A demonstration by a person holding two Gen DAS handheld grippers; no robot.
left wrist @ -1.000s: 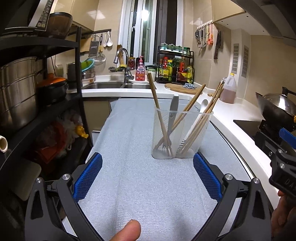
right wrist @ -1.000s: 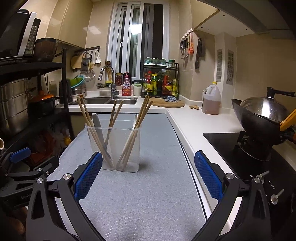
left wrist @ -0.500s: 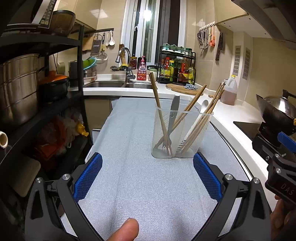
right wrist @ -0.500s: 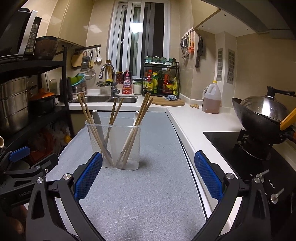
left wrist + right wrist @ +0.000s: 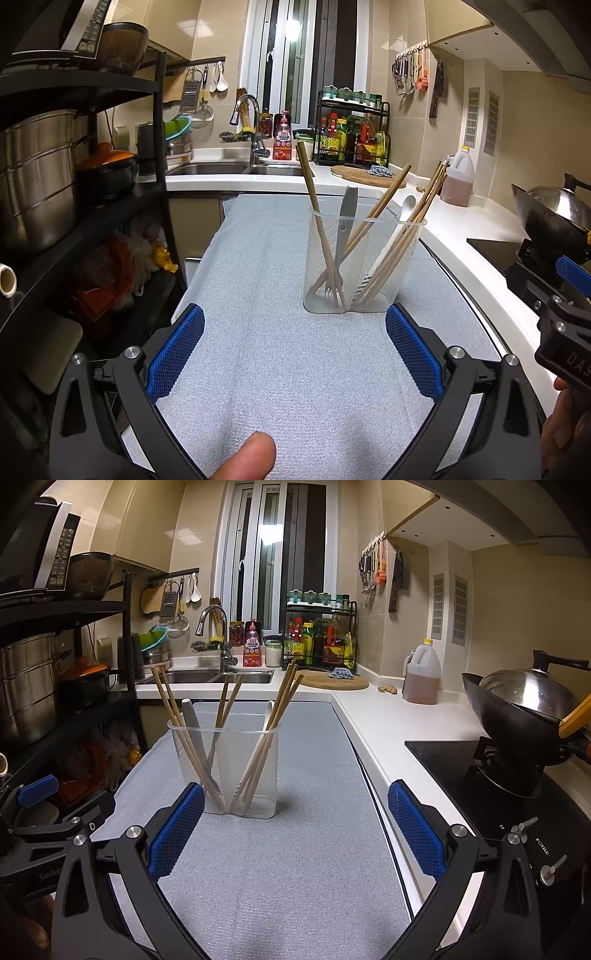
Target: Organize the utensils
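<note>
stove panel (image 5: 532,834): "FOTILE" | left gripper (image 5: 48,873): "GenRob…" partly cut | right gripper (image 5: 565,354): "DAS…" partly cut

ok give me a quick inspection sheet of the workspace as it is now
surface: grey textured mat on white counter
job's things: clear plastic holder, upright, with wooden chopsticks, grey-handled fork, white spoon
clutter: nothing seen on the mat
grippers: left gripper and right gripper both open, empty, short of the holder
cables: nothing seen
surroundings: steel sink, black wok on stove, black pot rack
</note>
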